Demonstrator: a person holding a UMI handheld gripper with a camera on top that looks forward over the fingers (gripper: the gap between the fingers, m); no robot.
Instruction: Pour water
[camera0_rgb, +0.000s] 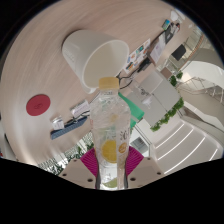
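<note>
Holding a clear plastic water bottle (111, 135) upright at the centre of the frame, the gripper (110, 172) has its two fingers pressed against the bottle's lower body, one from either side, at about the level of the yellow label. The bottle's open neck reaches up to the rim of a white paper cup (92, 52) in the upper left of the frame, which is tilted with its mouth facing down towards the bottle. The bottle will probably feel light and thin-walled, so it should give under a hard squeeze and may push water out of the neck; its smooth wet-look wall could also slip. A firm but gentle hold low on the labelled band seems best. Office desks lie beyond, on the right.
</note>
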